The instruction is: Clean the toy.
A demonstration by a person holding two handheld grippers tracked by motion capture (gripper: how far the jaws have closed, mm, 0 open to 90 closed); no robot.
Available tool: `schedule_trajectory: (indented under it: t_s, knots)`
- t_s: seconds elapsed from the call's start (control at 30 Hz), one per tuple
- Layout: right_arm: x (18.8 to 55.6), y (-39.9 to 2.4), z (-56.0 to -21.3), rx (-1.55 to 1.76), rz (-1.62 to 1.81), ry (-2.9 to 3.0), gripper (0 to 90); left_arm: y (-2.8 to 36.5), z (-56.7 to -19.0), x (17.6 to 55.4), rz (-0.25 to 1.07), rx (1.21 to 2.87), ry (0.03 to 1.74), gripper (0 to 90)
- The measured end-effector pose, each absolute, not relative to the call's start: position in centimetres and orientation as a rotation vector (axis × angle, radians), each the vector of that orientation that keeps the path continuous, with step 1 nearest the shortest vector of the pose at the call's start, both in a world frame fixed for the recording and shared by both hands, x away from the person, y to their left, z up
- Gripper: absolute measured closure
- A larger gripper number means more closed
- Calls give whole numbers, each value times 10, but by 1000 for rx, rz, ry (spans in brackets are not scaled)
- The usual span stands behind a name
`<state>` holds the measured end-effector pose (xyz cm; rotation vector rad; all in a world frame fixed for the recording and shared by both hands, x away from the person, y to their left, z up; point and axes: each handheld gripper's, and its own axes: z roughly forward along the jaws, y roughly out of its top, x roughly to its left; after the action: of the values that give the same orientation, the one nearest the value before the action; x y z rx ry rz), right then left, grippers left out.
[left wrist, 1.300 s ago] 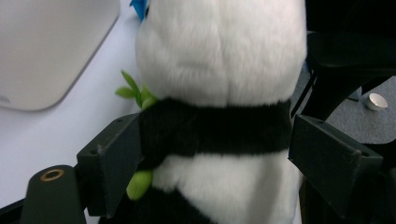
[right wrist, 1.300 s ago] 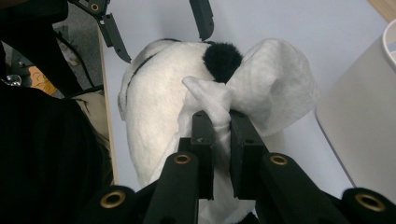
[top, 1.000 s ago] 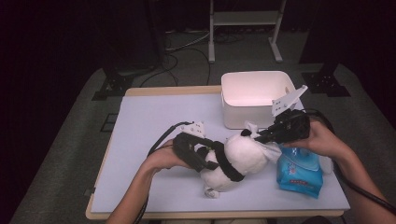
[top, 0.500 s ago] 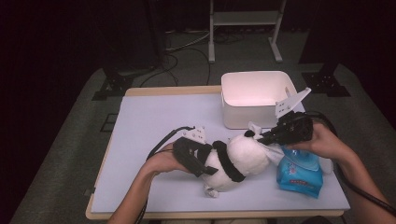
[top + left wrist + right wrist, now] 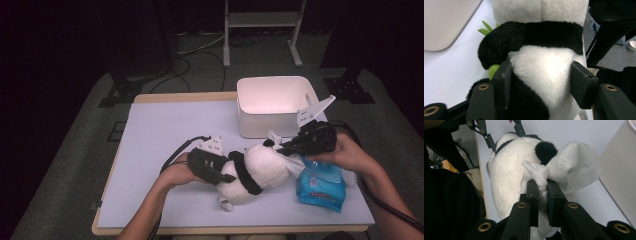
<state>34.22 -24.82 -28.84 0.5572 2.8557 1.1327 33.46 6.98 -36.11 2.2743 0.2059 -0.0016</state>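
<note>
Fingers of the left gripper have just been closing and now press both flanks of the plush panda, clamped on its white and black body. Fingers of the right gripper stand nearly together, pinched on a white wipe that drapes against the panda's head beside a black ear.

The panda lies on its side on the desk, near the front edge, long axis running roughly left to right, head toward the right gripper, rear toward the left gripper. Its fur is deep pile, white with a black band; a green leaf trim shows at one paw.

A blue wipe packet lies just right of the panda, apparently touching it. A white rounded plastic bin stands behind. The desk top is pale lilac with a wooden rim; grey carpet and a dark room surround it
</note>
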Motion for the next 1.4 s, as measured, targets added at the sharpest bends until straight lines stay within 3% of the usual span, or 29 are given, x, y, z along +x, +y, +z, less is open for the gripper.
schedule_trajectory:
  t_s: [0.67, 1.4]
  knots:
    - [346, -263, -311, 614, 1335, 2807, 812, 74, -335, 339, 60, 2364, 196, 452]
    - [352, -250, -365, 687, 1295, 2912, 813, 84, -327, 336, 64, 2402, 190, 439]
